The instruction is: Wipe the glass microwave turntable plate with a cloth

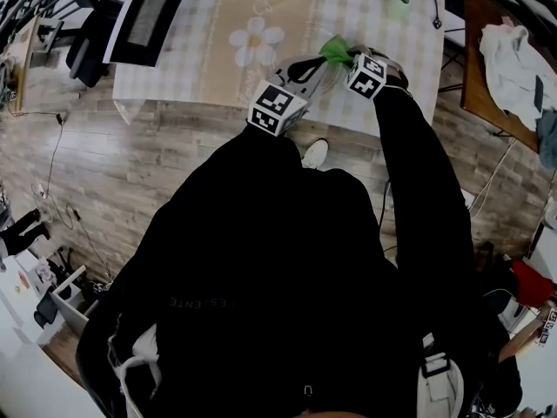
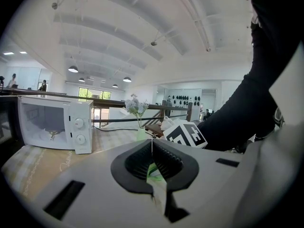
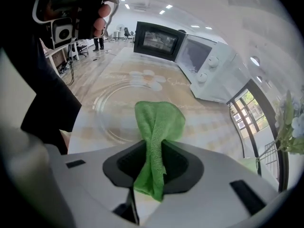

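The clear glass turntable plate (image 3: 111,109) shows in the right gripper view as a round disc over the checked tablecloth. My right gripper (image 3: 153,163) is shut on a green cloth (image 3: 157,122), whose bunched end hangs just in front of the plate's face. In the left gripper view my left gripper (image 2: 152,163) is shut on the plate's thin edge (image 2: 158,186), with green showing through the glass. In the head view both grippers sit at the table's near edge, left gripper (image 1: 294,78) beside right gripper (image 1: 350,59), with the green cloth (image 1: 335,49) between them.
A white microwave (image 2: 57,125) stands on the table (image 1: 218,33) with its dark door (image 3: 156,42) open. A small vase of flowers (image 2: 135,109) stands at the table's far side. Wooden floor surrounds the table; a side table with white cloths (image 1: 509,50) is at the right.
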Tool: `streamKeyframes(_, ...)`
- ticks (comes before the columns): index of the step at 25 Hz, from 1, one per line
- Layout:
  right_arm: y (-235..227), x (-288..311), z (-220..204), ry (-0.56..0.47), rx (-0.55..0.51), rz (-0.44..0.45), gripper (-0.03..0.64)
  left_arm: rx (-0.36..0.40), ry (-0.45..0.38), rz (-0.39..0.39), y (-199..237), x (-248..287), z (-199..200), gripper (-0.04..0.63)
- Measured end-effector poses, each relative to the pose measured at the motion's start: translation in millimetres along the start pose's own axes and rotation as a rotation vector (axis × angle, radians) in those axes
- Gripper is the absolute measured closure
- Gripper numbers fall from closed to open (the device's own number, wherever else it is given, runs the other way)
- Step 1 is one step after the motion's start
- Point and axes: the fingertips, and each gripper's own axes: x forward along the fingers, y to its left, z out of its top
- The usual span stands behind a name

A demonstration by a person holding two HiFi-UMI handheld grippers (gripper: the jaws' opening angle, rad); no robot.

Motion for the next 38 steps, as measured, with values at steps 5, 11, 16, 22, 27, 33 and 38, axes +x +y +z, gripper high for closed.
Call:
streamKeyframes(5, -17.3, 12.5, -8.7, 0.023, 0.018, -0.019, 0.506, -0.010, 0.010, -0.007, 9.0, 10.7, -1.9, 0.574)
streamKeyframes(11, -30.8, 26.1, -10.5, 0.036, 0.029, -0.018, 0.506, -0.020, 0.015, -0.011, 20.4, 18.8, -3.4, 0.574)
streamKeyframes(16, -42.4, 37.1, -5.9, 0.050, 0.031, -0.020, 0.506, -0.025, 0.022, -0.019, 29.4, 22.6, -5.3, 0.574)
streamKeyframes(22, -40.2, 53.5, -11.4, 0.092, 0.022, -0.015, 0.506, -0.030, 0.032, -0.022, 37.9, 19.4, -10.5, 0.574)
streamKeyframes(27, -35.4, 56.2, -9.6, 0.105, -0.028, -0.015, 0.520, -0.036, 0.040, -0.026, 43.0, 17.1, -15.0, 0.574)
streamKeyframes(33, -19.1, 54.0, -8.0, 0.096, -0.054, 0.006, 0.520, -0.035, 0.043, -0.028, 38.5, 15.1, -17.9, 0.574)
streamKeyframes(38, -4.1, 48.3, -9.7, 0.087, -0.062, 0.027, 0.518, -0.032, 0.039, -0.025, 32.7, 9.5, -16.9, 0.574)
